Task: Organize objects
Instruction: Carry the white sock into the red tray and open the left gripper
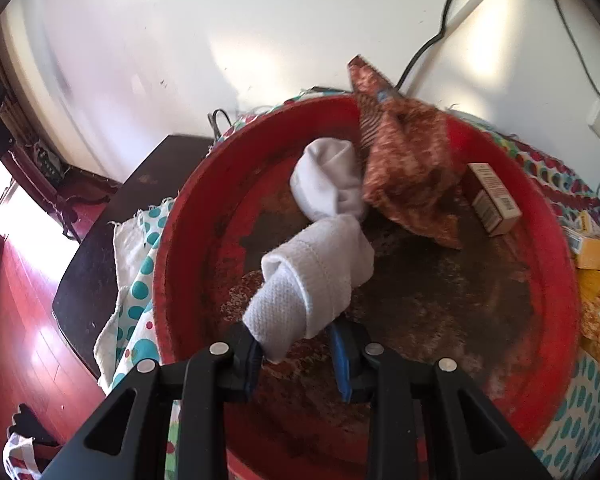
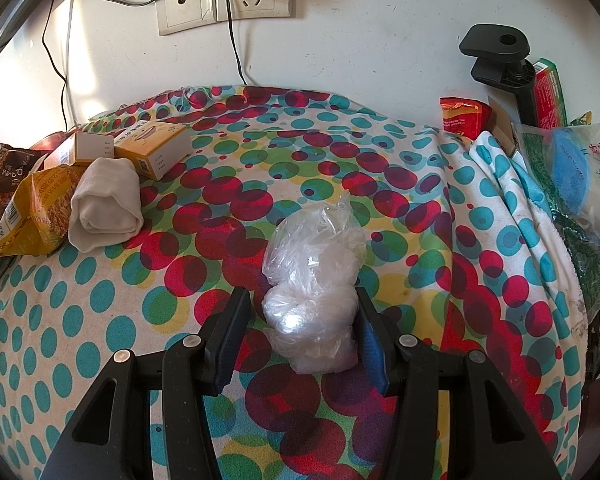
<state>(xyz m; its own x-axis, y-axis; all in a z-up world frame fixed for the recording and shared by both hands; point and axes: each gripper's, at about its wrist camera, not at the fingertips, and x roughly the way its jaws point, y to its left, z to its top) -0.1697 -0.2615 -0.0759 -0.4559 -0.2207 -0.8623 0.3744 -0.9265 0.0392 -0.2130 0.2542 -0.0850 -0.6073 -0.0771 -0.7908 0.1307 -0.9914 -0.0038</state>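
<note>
Left gripper: a white rolled sock is pinched at one end between jaws that are all but closed. The sock is held above the red basin, with its free end up toward the basin's far wall. Inside the basin, a brown patterned packet is leaned against the far rim, just beside the sock's upper end, and a small brown-and-white box is seen at the basin's right side. The basin bottom is worn and mottled. The basin is set at the left edge of the worktop, on the dotted cloth.

Right gripper: jaws are partly open around a crumpled clear plastic bag, which is rested on the cloth near the worktop's front edge. The bag is seen against the right jaw; a gap is left at the left jaw, so no grip is shown.

Toward the worktop's left edge, a second rolled sock is laid beside a yellow packet and yellow boxes. At the right edge, assorted packets are piled.
</note>
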